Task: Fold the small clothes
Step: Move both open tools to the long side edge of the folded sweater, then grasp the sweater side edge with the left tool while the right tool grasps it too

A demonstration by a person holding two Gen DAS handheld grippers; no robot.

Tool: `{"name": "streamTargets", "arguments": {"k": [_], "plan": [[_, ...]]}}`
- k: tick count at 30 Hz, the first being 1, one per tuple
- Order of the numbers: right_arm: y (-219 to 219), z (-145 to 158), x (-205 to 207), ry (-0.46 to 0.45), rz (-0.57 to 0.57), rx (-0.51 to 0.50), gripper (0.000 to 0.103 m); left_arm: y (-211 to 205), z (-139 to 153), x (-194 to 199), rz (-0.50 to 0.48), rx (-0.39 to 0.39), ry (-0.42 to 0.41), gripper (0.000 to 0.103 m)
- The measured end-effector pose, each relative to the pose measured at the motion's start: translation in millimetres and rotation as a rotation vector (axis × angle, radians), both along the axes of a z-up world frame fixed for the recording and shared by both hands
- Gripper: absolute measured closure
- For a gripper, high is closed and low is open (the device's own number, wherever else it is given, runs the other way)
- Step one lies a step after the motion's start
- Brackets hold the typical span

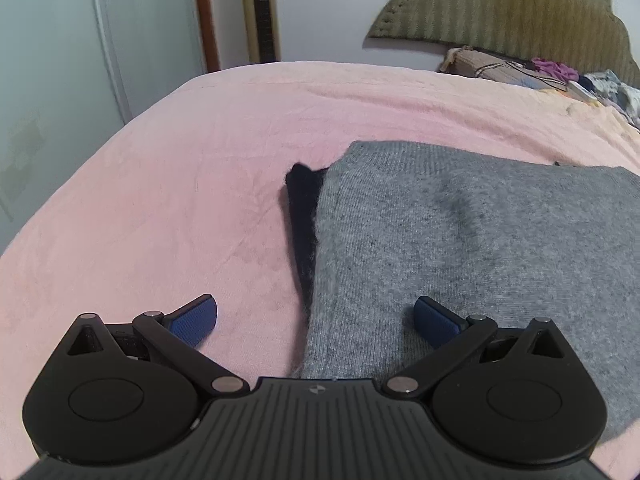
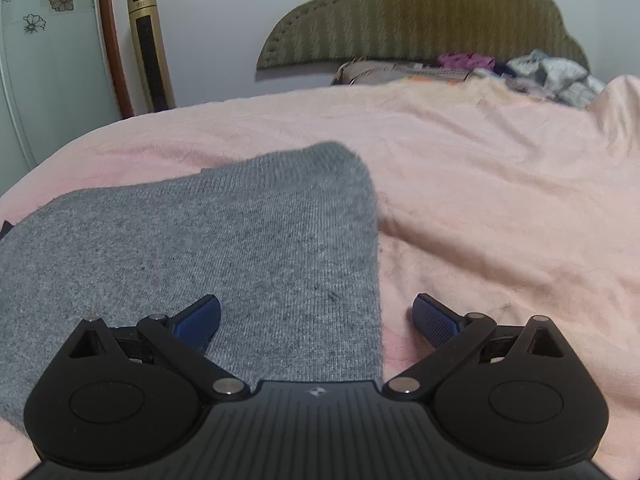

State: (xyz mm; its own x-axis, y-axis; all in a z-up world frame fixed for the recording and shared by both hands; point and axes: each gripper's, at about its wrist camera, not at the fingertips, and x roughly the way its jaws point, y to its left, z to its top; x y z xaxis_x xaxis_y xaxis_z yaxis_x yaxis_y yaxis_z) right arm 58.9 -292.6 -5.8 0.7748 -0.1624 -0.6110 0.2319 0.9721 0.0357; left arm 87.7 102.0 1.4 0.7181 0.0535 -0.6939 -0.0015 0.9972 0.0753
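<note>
Both grippers (image 1: pixel 316 320) (image 2: pixel 316 320) agape, seemingly above grey garment (image 2: pixel 200 248)

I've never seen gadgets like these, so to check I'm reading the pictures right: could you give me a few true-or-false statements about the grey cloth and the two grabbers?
1. Both grippers are open. True: the left gripper and the right gripper hold nothing.
2. The grey garment lies on a bare wooden table. False: it lies on a pink blanket.
3. A dark piece peeks out along the grey garment's left edge. True.
4. The right gripper straddles the garment's right edge. True.
5. The bed's far end is bare. False: a heap of clothes sits there.
</note>
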Motion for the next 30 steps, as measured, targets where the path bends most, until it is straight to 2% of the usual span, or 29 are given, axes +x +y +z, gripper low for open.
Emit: {"name": "streamTargets", "arguments": {"k": [2, 5, 8, 11, 13, 17, 20, 26, 30], "plan": [[17.6, 10.9, -6.6, -0.04, 0.037, -0.074, 0.0, 4.0, 9.8, 0.0, -0.022, 0.006, -0.022, 0.0], [48.2, 30.5, -13.4, -0.089, 0.114, -0.126, 0.0, 15.3, 25.2, 5.9, -0.03, 0.005, -0.046, 0.0], [83.9, 43.4, -14.4, -0.095, 0.242, -0.128, 0.0, 33.9, 33.9, 21.8, -0.008, -0.032, -0.02, 0.0], [127.9, 42.9, -18.3, -0.085, 0.389, -0.163, 0.0, 51.1, 36.8, 41.5, 0.001, -0.081, 0.022, 0.0], [160.7, 37.2, -24.8, -0.078, 0.477, -0.237, 0.0, 57.6, 35.5, 53.2, -0.025, -0.127, 0.054, 0.0], [213.6, 22.6, -42.4, -0.088, 0.641, -0.343, 0.0, 68.9, 21.5, 77.7, -0.092, -0.317, 0.177, 0.0], [238.4, 12.0, -44.3, -0.069, 0.698, -0.362, 0.0, 74.0, 6.0, 91.9, -0.091, -0.435, 0.243, 0.0], [267.4, -4.4, -40.1, -0.043, 0.701, -0.443, 0.0, 77.9, -3.1, 103.1, -0.103, -0.557, 0.231, 0.002], [283.2, -11.1, -37.3, -0.077, 0.694, -0.521, 0.001, 74.0, -8.1, 113.7, -0.138, -0.622, 0.226, 0.006]]}}
